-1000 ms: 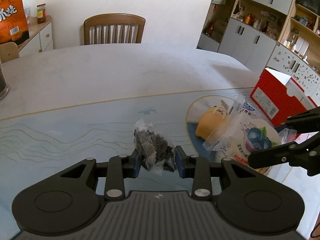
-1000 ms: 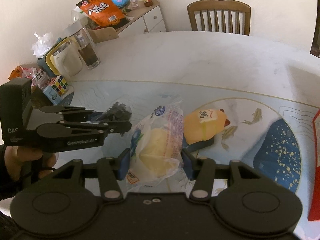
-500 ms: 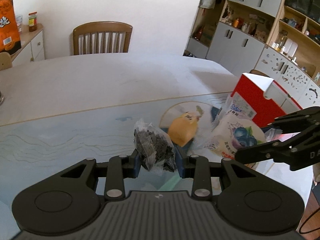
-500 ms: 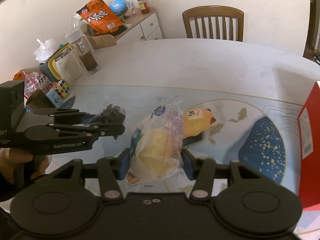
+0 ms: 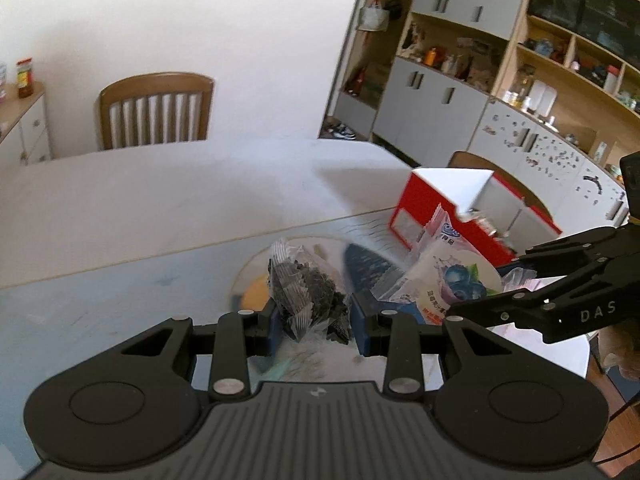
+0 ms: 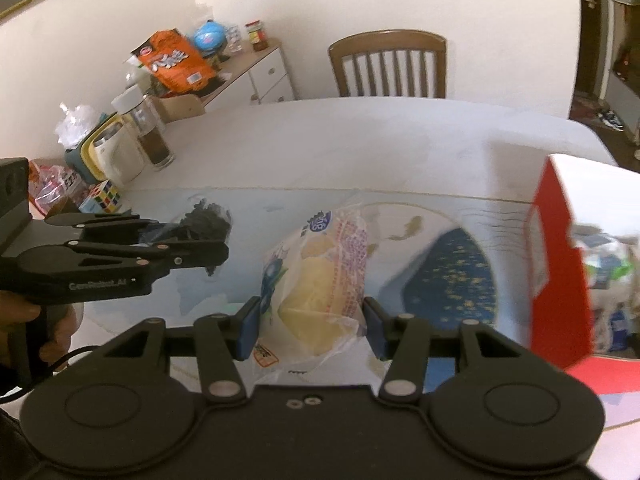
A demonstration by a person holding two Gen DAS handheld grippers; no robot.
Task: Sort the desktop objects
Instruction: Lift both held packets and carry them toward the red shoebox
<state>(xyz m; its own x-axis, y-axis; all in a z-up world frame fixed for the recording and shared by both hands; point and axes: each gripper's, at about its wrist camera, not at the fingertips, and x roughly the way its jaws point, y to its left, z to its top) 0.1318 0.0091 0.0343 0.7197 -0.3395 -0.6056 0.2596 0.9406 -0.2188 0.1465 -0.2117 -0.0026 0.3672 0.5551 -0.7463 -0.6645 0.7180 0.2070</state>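
Observation:
My left gripper [image 5: 316,324] is shut on a clear packet of dark dried bits [image 5: 306,294], held above the blue patterned mat [image 5: 120,296]. My right gripper [image 6: 312,326] is shut on a wrapped bread bun in a blueberry-print bag [image 6: 324,276], also lifted off the table. In the left wrist view the bread bag [image 5: 452,280] and the right gripper [image 5: 532,300] appear at the right, close to the open red box [image 5: 452,204]. In the right wrist view the left gripper [image 6: 192,240] with its dark packet [image 6: 208,216] sits to the left, and the red box [image 6: 560,264] stands at the right.
A wooden chair [image 6: 388,64] stands behind the white table [image 6: 340,140]. At the table's left edge are a glass bottle [image 6: 148,132], a white kettle [image 6: 116,156], a puzzle cube [image 6: 104,196] and snack bags. Cabinets and shelves [image 5: 500,80] fill the right side of the room.
Both grippers have risen and swung right toward the red box, each keeping its packet. The yellow toy on the mat has dropped out of sight behind the held items.

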